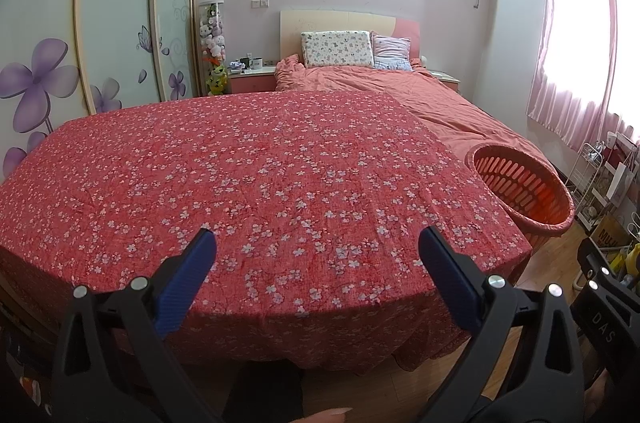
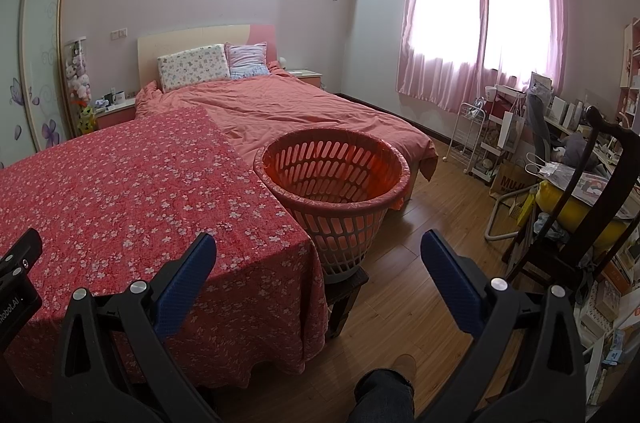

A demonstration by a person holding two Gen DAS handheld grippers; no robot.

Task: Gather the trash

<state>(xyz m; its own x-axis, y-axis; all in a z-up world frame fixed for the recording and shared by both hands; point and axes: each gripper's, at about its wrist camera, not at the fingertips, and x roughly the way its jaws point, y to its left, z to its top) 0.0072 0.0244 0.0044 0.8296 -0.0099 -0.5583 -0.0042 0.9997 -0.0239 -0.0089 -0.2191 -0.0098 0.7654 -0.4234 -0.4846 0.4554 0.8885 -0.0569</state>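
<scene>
Our left gripper [image 1: 318, 243] and right gripper [image 2: 318, 247] hold their jaws wide, empty. Only our right view shows the stool [image 2: 346, 283] under the basket [image 2: 336, 191] right of the table [image 2: 120, 191]; the basket's inside is partly hidden.

Orange slotted plastic basket [image 2: 334, 183] with a thin plastic liner over its rim, upright on a dark stool, interior looks empty, just beside the right edge of the red floral-clothed table [image 2: 120, 183], bed behind it.

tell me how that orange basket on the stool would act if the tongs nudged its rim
The orange basket looks light: slotted plastic, nothing visible inside. It overhangs the small dark stool, so a nudge could tip it or slide it off. The thin rim may flex.
</scene>
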